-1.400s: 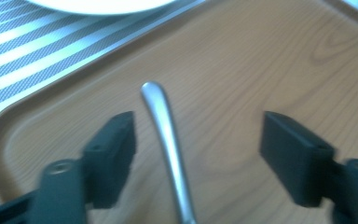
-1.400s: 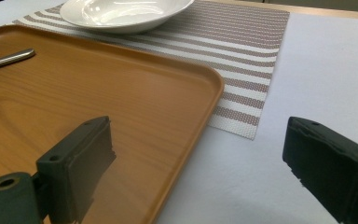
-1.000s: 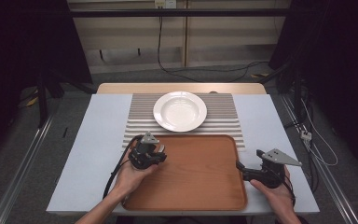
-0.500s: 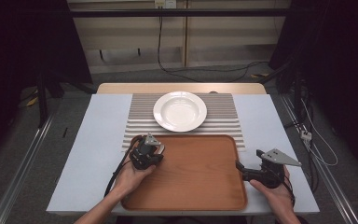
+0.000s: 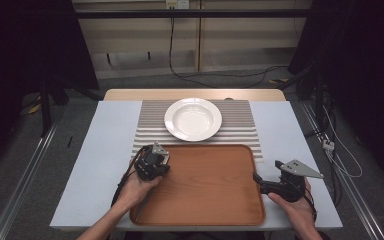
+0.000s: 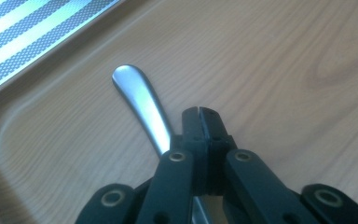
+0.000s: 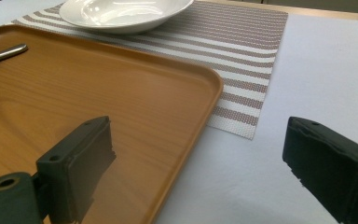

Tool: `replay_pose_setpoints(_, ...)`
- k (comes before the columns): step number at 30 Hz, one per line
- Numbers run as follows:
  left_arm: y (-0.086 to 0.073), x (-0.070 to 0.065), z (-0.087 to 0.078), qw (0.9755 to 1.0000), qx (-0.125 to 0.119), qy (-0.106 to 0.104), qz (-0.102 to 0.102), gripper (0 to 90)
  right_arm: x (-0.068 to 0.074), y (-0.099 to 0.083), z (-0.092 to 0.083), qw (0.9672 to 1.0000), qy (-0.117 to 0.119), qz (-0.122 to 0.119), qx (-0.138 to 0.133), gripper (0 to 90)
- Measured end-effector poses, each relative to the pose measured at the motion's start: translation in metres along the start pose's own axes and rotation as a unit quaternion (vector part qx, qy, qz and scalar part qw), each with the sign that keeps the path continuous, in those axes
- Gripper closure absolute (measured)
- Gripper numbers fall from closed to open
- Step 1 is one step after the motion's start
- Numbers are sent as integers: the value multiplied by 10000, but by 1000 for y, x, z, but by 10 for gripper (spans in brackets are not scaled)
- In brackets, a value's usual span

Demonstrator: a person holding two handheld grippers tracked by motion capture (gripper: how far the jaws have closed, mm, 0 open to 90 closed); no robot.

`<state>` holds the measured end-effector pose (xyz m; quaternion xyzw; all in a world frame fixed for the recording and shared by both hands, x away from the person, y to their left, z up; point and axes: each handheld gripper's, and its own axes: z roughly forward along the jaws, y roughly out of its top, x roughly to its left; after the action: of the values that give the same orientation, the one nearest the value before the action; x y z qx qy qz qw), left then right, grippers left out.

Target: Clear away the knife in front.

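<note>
A wooden tray [image 5: 205,200] lies at the near middle of the table. My left gripper [image 5: 155,155] hangs over the tray's far left corner, jaws shut with the tips meeting. A metal utensil handle [image 6: 140,98] lies on the tray [image 6: 270,60] and runs out from under the left jaw; I cannot tell whether it is pinched. The same handle [image 7: 7,52] shows at the left edge of the right gripper view. My right gripper [image 5: 257,181] is open and straddles the tray's right rim [image 7: 186,144], one jaw over the wood, the other over the table.
A white plate [image 5: 193,118] sits on a striped placemat [image 5: 240,130] beyond the tray. The table top [image 5: 105,150] is pale blue-grey. Cables trail from both grippers toward the near edge.
My left gripper has drifted slightly left over the tray's corner. The right gripper has stayed where it was.
</note>
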<state>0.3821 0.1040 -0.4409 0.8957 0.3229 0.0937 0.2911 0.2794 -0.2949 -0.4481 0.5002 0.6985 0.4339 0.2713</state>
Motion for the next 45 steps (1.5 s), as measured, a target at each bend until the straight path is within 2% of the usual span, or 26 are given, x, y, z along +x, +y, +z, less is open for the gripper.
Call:
replay_pose_setpoints(3, -1, -1, -1, 10000, 18, 62, 62, 900, 0, 0, 0, 10000, -2, 1, 0, 81)
replay_pose_setpoints(10, -4, 2, -3, 10000, -8, 70, 23, 900, 0, 0, 0, 10000, -3, 7, 1, 81)
replay_pose_setpoints(15, -8, 4, -5, 9999, -40, 46, -133, 900, 0, 0, 0, 10000, 0, 4, 0, 81)
replay_pose_setpoints(17, -9, 4, -7, 9999, -27, 89, -93, 900, 0, 0, 0, 10000, -2, 11, 0, 81)
replay_pose_setpoints(22, -13, 7, -10, 9998, -18, 109, -154, 900, 0, 0, 1, 10000, -1, 5, -1, 81)
replay_pose_setpoints(29, -18, 14, -14, 9996, -29, 27, -265, 900, 0, 1, 1, 10000, 2, -1, -1, 81)
replay_pose_setpoints(34, -21, 17, -18, 9996, 46, 57, -266, 900, 0, 1, 2, 10000, 11, -4, 4, 81)
replay_pose_setpoints(40, -27, 25, -21, 9991, 47, 34, -419, 900, 1, 2, 3, 10000, 34, -15, 6, 81)
replay_pose_setpoints(44, -30, 28, -23, 9990, 12, 65, -441, 900, 1, 2, 3, 10000, 32, -25, 0, 81)
replay_pose_setpoints(45, -30, 29, -23, 9989, 21, 20, -464, 900, 1, 2, 3, 10000, 28, -24, 0, 81)
